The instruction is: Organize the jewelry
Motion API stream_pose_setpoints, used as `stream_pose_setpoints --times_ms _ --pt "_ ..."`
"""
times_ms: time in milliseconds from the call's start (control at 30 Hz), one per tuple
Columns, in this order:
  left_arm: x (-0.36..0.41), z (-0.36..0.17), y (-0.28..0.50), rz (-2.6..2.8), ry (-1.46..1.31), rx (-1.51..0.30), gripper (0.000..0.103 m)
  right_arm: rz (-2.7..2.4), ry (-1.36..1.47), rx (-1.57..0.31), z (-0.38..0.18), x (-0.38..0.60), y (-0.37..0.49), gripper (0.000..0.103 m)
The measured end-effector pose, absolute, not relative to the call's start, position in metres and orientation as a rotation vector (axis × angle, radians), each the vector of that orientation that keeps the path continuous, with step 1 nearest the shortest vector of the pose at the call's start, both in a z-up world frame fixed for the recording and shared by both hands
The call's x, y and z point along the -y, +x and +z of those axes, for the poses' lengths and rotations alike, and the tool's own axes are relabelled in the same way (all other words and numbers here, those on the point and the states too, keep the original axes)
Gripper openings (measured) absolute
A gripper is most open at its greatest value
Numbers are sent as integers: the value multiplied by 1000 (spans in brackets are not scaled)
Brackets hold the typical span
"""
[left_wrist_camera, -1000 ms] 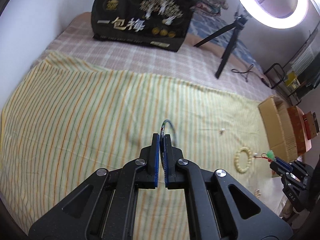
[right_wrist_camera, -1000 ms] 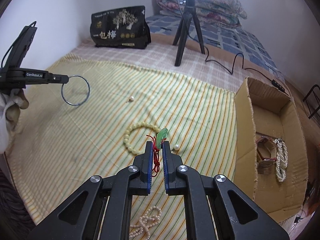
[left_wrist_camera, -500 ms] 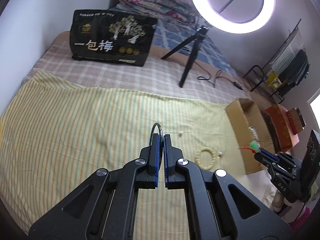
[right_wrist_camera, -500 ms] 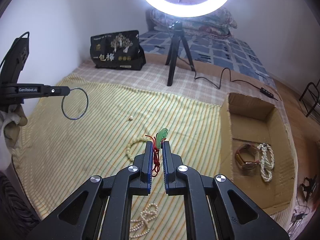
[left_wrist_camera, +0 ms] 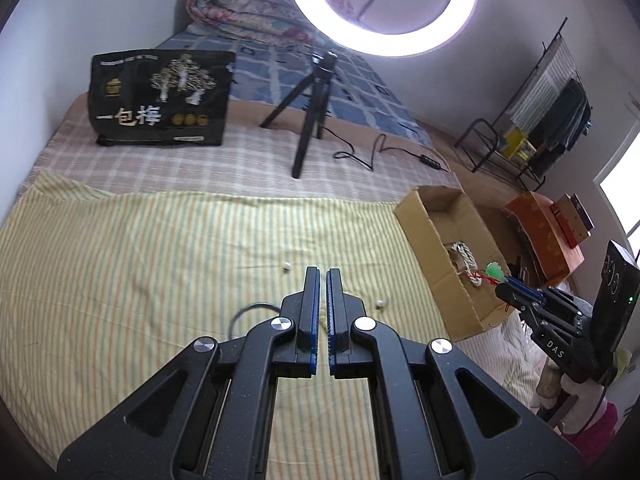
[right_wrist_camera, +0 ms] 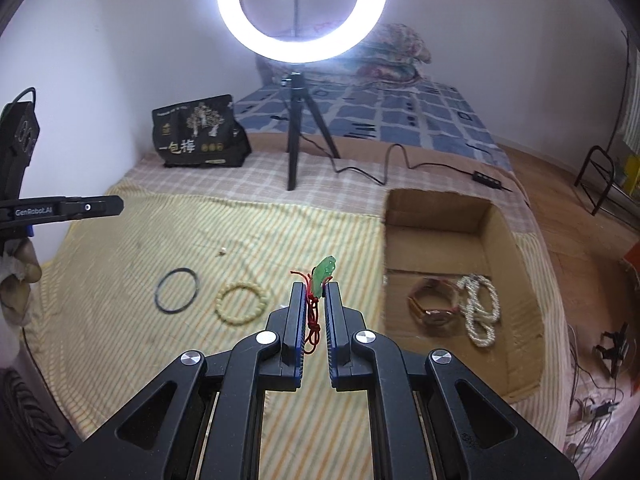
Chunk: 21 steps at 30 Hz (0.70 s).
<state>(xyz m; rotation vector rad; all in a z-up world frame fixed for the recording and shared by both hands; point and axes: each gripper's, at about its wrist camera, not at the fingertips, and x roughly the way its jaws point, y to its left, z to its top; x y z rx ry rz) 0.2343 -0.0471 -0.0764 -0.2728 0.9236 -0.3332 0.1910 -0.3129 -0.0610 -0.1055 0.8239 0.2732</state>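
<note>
My right gripper (right_wrist_camera: 317,286) is shut on a green pendant (right_wrist_camera: 323,271) with a red cord and holds it above the striped cloth, left of the cardboard box (right_wrist_camera: 496,240); it also shows in the left wrist view (left_wrist_camera: 505,283), over the box (left_wrist_camera: 430,236). My left gripper (left_wrist_camera: 322,272) is nearly closed and empty, raised above the cloth. A dark thin bangle (right_wrist_camera: 177,289) lies flat on the cloth beside a cream bead bracelet (right_wrist_camera: 242,303). The bangle's edge (left_wrist_camera: 252,309) shows by the left fingers. The box holds a watch (right_wrist_camera: 432,306) and a pearl strand (right_wrist_camera: 480,308).
Two loose pearls (left_wrist_camera: 287,266) (left_wrist_camera: 380,303) lie on the yellow striped cloth (right_wrist_camera: 120,280). A ring light on a tripod (right_wrist_camera: 296,140) and a black bag (right_wrist_camera: 198,136) stand on the bed behind. The bed edge runs just right of the box.
My left gripper let go of the bangle, which now lies on the cloth beside the bead bracelet. My right gripper rose and moved toward the box with the pendant.
</note>
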Motion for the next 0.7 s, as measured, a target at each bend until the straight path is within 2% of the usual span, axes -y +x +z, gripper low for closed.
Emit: stream_pose_setpoints --times_ms 700 --pt "76 -116 249 -318 -209 -1030 1 113 -14 -827 -64 396 185 7"
